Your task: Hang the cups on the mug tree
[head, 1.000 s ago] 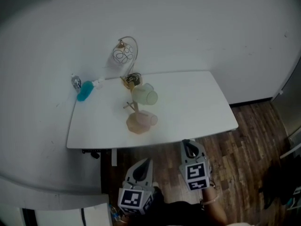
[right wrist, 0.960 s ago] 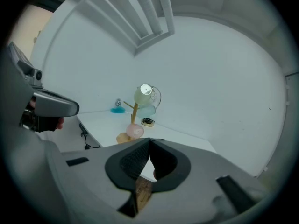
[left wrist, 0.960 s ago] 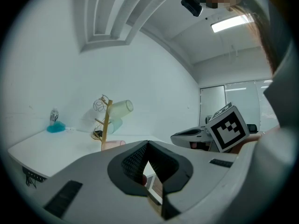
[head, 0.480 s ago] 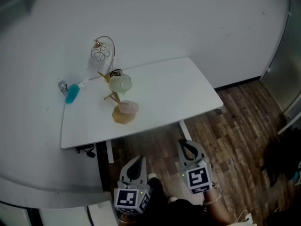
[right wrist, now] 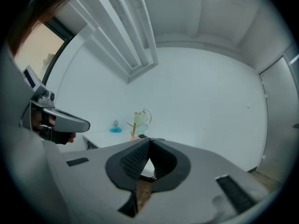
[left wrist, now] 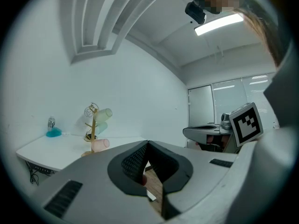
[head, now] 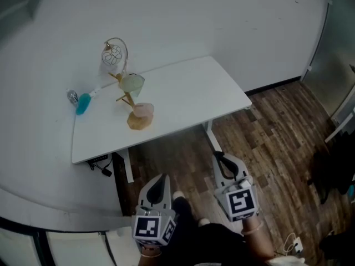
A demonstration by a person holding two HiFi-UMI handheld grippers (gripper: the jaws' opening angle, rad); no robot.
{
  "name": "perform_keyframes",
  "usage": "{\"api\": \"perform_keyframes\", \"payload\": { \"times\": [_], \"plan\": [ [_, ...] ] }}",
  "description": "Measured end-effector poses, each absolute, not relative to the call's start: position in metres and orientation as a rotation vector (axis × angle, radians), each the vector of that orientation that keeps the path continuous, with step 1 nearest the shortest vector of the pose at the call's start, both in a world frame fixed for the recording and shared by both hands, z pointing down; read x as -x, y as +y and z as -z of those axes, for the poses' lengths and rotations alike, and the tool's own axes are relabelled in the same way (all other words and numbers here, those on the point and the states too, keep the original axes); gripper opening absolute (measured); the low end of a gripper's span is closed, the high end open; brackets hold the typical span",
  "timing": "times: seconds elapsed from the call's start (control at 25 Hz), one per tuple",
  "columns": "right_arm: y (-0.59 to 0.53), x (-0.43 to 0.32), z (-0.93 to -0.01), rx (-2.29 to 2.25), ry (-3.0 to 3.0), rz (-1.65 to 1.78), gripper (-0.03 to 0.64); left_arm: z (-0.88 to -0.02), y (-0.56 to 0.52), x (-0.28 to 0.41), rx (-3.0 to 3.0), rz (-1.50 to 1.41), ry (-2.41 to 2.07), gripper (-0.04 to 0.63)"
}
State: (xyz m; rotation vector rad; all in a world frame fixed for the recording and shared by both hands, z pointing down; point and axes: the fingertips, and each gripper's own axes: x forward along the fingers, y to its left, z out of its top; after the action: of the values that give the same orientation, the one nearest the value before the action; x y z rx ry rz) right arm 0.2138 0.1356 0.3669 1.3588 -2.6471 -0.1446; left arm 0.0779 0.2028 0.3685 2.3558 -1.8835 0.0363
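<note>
Well, the cups (head: 133,83) hang on the mug tree (head: 136,122); the task looks done. Your left gripper (head: 160,180) and right gripper (head: 220,157) are closed and empty, well off the table (head: 188,98), so no further grasp seems needed.

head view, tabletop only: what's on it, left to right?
blue object → gold wire ornament → mug tree

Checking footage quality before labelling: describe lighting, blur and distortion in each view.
Head view: dim, soft, edges darkened, mug tree small and fuzzy. Left gripper view: strong fisheye bending, ceiling light glares. Right gripper view: same fisheye, black vignette, mug tree washed pale.
</note>
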Motion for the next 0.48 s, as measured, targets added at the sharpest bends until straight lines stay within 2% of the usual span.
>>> {"api": "perform_keyframes", "payload": {
  "times": [0.48],
  "plan": [
    [0.184, -0.250, -0.352, -1.446, -2.720, 0.149, 0.004, -0.365, 0.242, -0.120, -2.417, -0.069, -1.833, 0.000]
  ]
}}
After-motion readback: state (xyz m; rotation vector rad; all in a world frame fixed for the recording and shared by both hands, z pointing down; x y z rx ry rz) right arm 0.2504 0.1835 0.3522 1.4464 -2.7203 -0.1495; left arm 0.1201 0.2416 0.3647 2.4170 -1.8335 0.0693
